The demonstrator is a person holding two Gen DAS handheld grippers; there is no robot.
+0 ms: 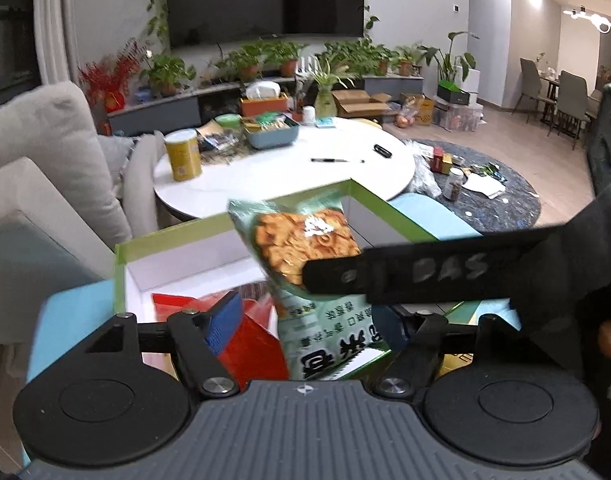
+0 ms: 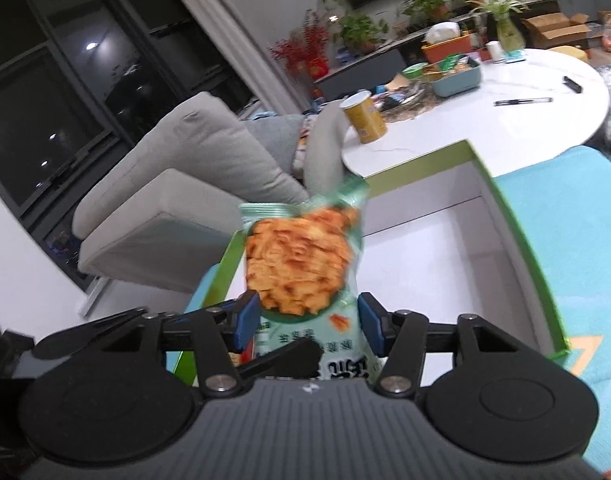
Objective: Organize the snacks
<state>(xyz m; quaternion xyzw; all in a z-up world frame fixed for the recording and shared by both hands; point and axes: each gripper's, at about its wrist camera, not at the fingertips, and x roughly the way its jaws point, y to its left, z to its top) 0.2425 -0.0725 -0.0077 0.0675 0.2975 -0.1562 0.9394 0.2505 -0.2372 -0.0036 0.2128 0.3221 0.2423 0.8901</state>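
A green snack bag (image 2: 301, 264), printed with orange crackers, stands upright between the blue pads (image 2: 246, 318) of the right gripper (image 2: 305, 318), above the near-left corner of an open green-rimmed box (image 2: 521, 248). The pads sit close on either side of the bag's lower half; blur hides whether they press it, so the grip cannot be told for certain. From the left wrist view the same bag (image 1: 301, 248) rises over the box (image 1: 241, 224), with one black finger of the right gripper (image 1: 405, 280) crossing in front of it. The left gripper (image 1: 305, 324) hangs wide open just in front of the box, its pads (image 1: 223, 322) spread with the bag's lower end between them, and whether they touch it cannot be told. Red packets (image 1: 249, 328) lie inside the box at its near end. The box rests on a light blue surface (image 2: 577, 220). Beyond the box stands a round white table (image 1: 281, 176) carrying a yellow can (image 1: 182, 154), a blue tray (image 1: 271, 134) of snacks and a pen (image 1: 329, 160). A grey sofa (image 2: 177, 184) lies left of the box.
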